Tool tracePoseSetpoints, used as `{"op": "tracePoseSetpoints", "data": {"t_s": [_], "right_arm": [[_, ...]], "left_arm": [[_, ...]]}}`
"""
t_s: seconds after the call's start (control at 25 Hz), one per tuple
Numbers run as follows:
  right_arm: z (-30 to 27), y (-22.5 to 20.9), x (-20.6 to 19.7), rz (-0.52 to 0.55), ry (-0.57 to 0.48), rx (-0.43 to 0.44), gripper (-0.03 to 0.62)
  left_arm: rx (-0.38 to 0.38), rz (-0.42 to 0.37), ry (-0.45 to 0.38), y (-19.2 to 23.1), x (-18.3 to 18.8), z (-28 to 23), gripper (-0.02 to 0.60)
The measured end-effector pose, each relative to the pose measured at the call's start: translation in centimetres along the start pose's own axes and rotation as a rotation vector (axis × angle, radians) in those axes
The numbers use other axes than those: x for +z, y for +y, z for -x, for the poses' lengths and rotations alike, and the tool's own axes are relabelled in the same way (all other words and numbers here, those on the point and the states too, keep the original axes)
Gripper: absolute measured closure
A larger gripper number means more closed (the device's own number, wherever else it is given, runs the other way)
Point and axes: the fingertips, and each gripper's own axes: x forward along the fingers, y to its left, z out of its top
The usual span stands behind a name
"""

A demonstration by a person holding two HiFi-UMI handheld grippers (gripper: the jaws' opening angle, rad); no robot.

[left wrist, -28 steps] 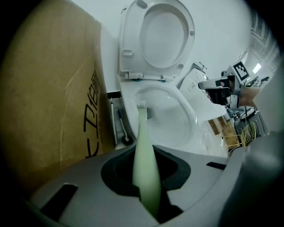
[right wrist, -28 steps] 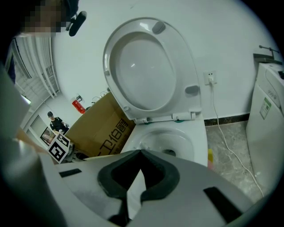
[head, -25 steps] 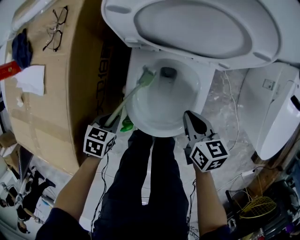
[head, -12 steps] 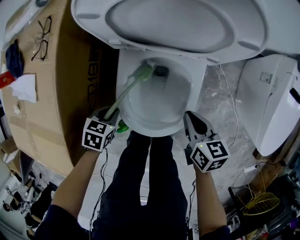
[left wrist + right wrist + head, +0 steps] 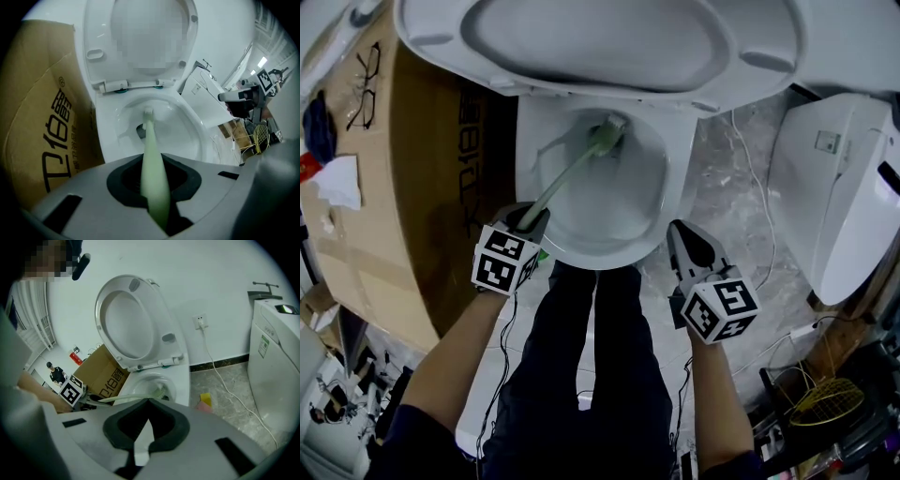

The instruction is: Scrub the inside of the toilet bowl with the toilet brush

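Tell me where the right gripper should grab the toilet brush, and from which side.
Best is probably the middle of the toilet brush handle, between the left gripper shut on its near end and the head in the bowl. Bring the right gripper in from the right, over the rim, jaws open across the thin shaft.

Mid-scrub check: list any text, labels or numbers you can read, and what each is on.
"D1", then characters I can't read surely: large black print on the cardboard box.
Sticker on the white appliance: too small to read.
Left hand-held gripper and right hand-held gripper: square code patterns only, no words.
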Motion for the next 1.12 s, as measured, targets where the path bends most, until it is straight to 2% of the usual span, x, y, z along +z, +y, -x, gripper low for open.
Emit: {"op": "tracePoseSetpoints", "data": {"t_s": [0.52, 1.12], "right_arm": [[2.3, -1.7, -1.4, -0.032, -0.026, -0.015, 0.591], [4.0, -1.0, -3.2, -0.002, -0.025, -0.005, 0.591]], "left_arm": [[-0.051, -0.043, -0.004, -5.6, 0.3, -1.2, 0.500], [-0.086, -0.039, -0.005, -9.1, -3.3, -0.2, 0.500]]}}
